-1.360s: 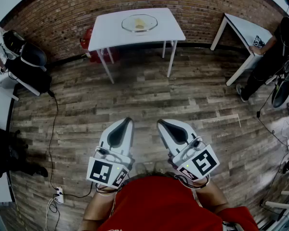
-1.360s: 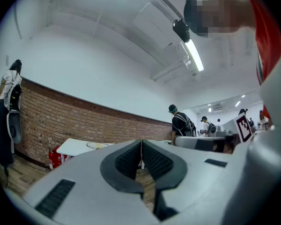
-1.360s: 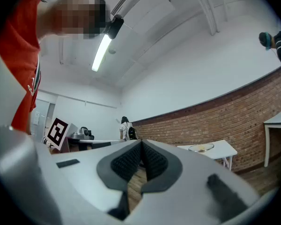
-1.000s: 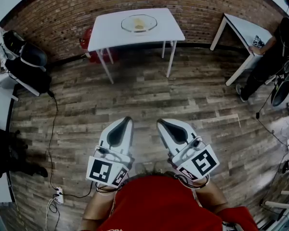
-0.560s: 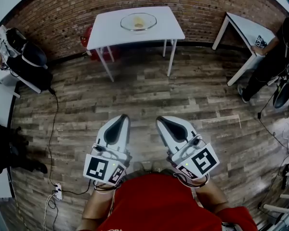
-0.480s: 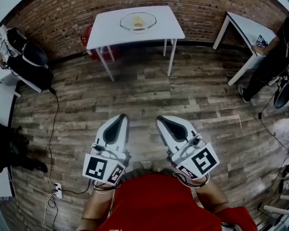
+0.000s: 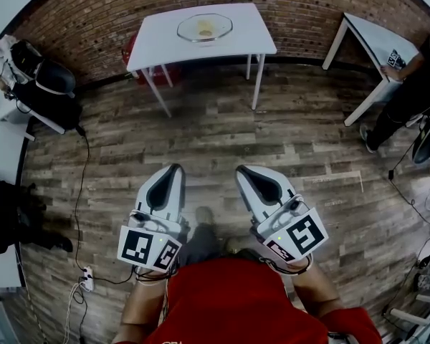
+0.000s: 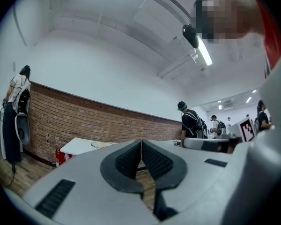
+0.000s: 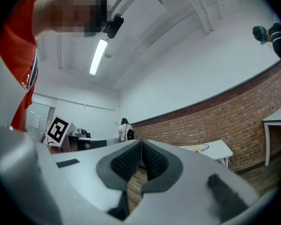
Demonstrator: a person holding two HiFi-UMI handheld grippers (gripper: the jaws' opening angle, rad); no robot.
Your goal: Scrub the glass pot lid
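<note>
A round glass pot lid [image 7: 204, 26] lies on a white table [image 7: 158, 45] by the brick wall, far ahead, with something yellow under or inside it. The table [image 8: 79, 146] and lid [image 8: 103, 145] show small in the left gripper view, and the lid [image 9: 200, 147] on the table [image 9: 218, 150] also appears in the right gripper view. My left gripper [image 7: 174, 169] and right gripper [image 7: 240, 169] are held close to my body above the wooden floor, both shut with nothing between the jaws. Each points toward the table.
A second white table [image 7: 376, 49] stands at the right with a person in black [image 7: 408, 84] beside it. At the left, bags and dark gear [image 7: 39, 92] sit by a white surface; a cable and power strip [image 7: 86, 278] lie on the floor.
The table and lid have shifted slightly up in the head view. Both grippers have shifted a little; the left one has moved slightly left and down. Jaws stay shut.
</note>
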